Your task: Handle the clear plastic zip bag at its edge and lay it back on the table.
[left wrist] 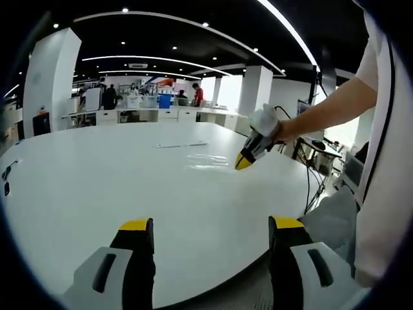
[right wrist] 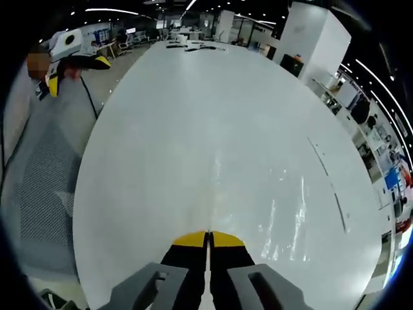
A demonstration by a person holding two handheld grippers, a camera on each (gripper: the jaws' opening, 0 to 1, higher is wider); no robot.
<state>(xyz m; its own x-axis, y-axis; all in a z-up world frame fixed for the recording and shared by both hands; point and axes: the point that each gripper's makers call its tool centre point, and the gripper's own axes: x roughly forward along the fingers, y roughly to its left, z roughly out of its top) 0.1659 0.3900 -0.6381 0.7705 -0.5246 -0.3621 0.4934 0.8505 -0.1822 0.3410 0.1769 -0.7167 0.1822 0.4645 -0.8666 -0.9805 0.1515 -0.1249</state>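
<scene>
Left tool (left wrist: 210,232) is being held with its jaws spread wide, nothing between them, just above the near edge of the white worktop (left wrist: 97,187). Right tool (right wrist: 208,240) is being held with its yellow-tipped jaws pressed together, tips touching; whether a bag edge is being pinched between them can't be told. In the left gripper view the right tool (left wrist: 244,161) is being seen from the side, gripped by a person's hand (left wrist: 274,129), tip angled down close to the worktop surface. The clear plastic zip bag (left wrist: 190,155) is being seen lying flat on the worktop, well beyond the left tool, just beside the right tool's tip; its zip strip is showing as a thin line along the far edge. In the right gripper view the bag (right wrist: 303,213) is being made out mostly by glare, ahead and right of the closed jaws, strip running along its right side. The left tool (right wrist: 71,64) is also being picked up at upper left of that view, off the worktop edge. Desks and people are being seen far in the background, blurred.
</scene>
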